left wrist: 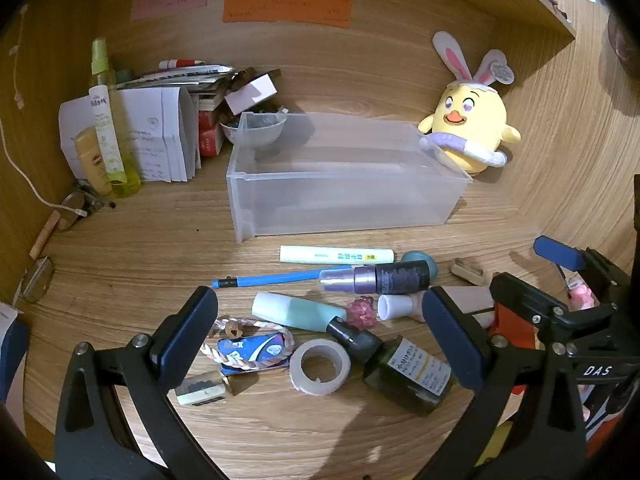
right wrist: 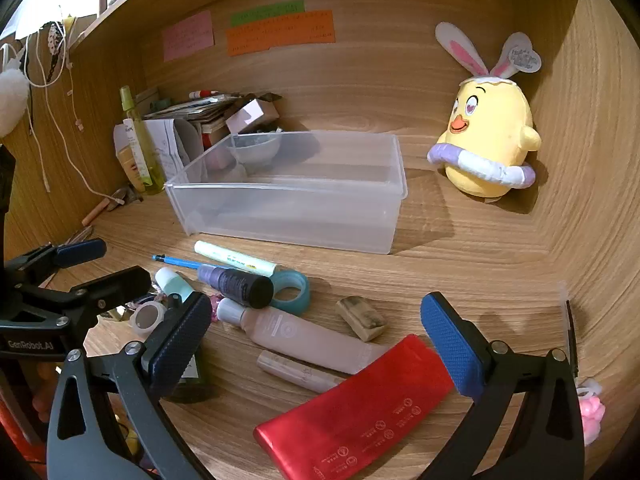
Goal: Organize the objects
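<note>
Right wrist view: right gripper (right wrist: 316,340) and left gripper (left wrist: 320,336) wide open, apparently empty-jawed.

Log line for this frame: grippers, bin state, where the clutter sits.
left gripper: open, holding nothing | right gripper: open, holding nothing | clear bin: empty | small items: loose on desk in front of bin

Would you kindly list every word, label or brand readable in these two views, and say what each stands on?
"DAS": white letters on the black frame of the right tool, seen from the left wrist.
"GenRobot.AI": on the black frame of the left tool, seen from the right wrist.
Too small or blurred to read: the sticky notes, dark green bottle label, pale green marker, red pouch, plush toy tag.
</note>
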Tool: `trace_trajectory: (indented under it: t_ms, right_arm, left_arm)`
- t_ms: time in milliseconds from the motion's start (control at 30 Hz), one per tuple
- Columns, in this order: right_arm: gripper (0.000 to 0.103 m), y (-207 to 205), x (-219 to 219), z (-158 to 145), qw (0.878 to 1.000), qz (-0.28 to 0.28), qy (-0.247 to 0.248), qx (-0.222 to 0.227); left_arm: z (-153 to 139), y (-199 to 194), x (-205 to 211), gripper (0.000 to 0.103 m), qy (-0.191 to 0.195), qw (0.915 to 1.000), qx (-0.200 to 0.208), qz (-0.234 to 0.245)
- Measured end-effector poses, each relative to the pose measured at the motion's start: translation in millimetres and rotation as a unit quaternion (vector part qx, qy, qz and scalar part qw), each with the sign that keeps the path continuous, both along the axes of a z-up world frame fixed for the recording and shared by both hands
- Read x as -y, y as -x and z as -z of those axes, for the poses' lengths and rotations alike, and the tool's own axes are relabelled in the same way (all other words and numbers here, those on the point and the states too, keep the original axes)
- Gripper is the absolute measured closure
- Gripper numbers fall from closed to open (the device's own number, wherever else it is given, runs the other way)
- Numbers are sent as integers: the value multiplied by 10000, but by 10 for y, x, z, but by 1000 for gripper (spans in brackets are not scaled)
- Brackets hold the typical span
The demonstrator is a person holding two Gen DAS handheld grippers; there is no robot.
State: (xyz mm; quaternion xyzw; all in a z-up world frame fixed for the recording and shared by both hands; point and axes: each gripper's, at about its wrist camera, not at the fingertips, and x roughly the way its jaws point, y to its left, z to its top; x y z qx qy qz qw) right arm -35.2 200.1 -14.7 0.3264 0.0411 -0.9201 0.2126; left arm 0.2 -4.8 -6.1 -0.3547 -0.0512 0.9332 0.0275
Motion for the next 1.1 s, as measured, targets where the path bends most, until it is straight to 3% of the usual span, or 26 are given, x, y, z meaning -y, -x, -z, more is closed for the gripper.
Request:
trace_trajectory:
  t_ms: [1100]
  right_arm:
    - [0,17,12,19,10000,-26,-30,64]
  left_arm:
    - [12,10,-68,0,-27,9999,12,133]
